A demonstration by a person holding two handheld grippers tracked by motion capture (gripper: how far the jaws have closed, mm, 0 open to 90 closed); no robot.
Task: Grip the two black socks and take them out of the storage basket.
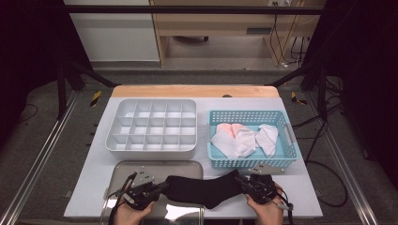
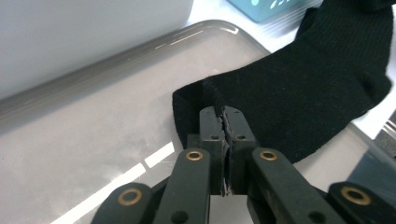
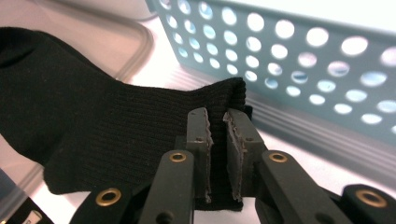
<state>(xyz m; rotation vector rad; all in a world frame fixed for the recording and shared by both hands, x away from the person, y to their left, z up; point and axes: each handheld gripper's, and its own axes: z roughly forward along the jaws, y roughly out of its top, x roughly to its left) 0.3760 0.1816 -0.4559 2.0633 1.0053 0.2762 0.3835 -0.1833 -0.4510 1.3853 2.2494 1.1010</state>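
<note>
Left gripper is pinching one end of the black ribbed knit sock tight over the shiny metal tray while right gripper, gripping the cuff more loosely, is risking a slip under tension.

A white compartment organizer sits left of a teal basket holding light socks.
</note>
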